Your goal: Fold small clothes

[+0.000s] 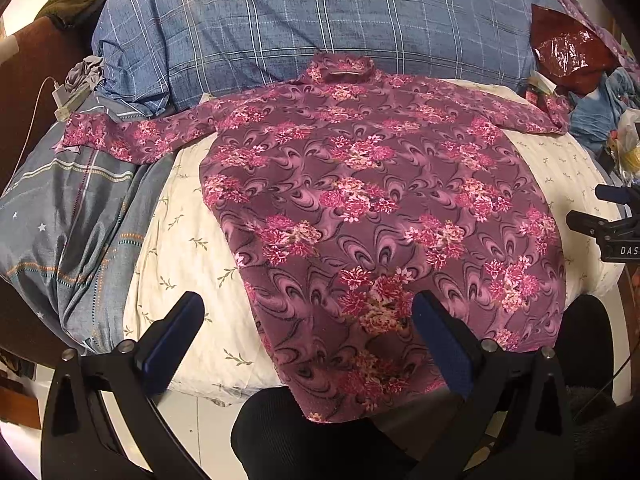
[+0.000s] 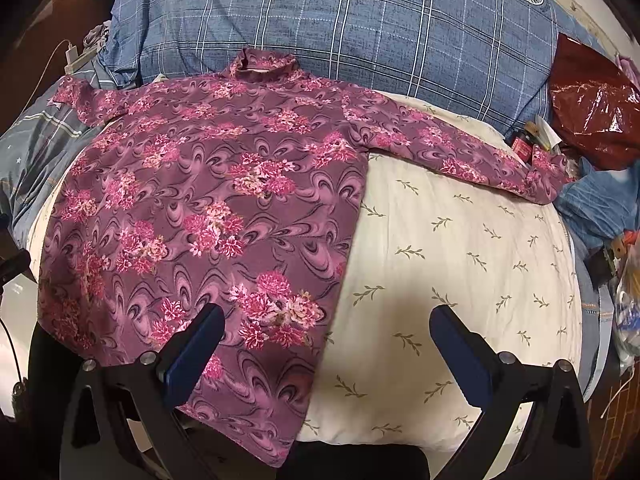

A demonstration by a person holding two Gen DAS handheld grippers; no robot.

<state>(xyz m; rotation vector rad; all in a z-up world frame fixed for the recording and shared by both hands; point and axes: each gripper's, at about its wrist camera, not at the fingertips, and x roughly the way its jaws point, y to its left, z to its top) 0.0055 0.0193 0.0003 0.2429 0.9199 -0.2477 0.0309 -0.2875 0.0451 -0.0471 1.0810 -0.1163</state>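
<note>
A purple long-sleeved top with pink flowers [image 1: 372, 208] [image 2: 200, 208] lies flat on the cream leaf-print bedding [image 1: 188, 264] [image 2: 460, 248]. Its collar points away from me and both sleeves are spread out sideways. The hem hangs over the near edge of the bed. My left gripper [image 1: 308, 308] hovers open above the hem's left part, nothing between its blue pads. My right gripper [image 2: 326, 324] hovers open over the top's right side edge near the hem, holding nothing. It also shows at the right edge of the left wrist view as black parts [image 1: 612, 228].
A blue checked quilt [image 1: 320, 20] [image 2: 360, 32] is piled behind the collar. A grey patterned pillow [image 1: 68, 216] lies left, with a white charger [image 1: 66, 98]. A dark red plastic bag [image 2: 592, 112] and clutter sit at the right. A person's dark-clad legs [image 1: 304, 436] are below the bed's edge.
</note>
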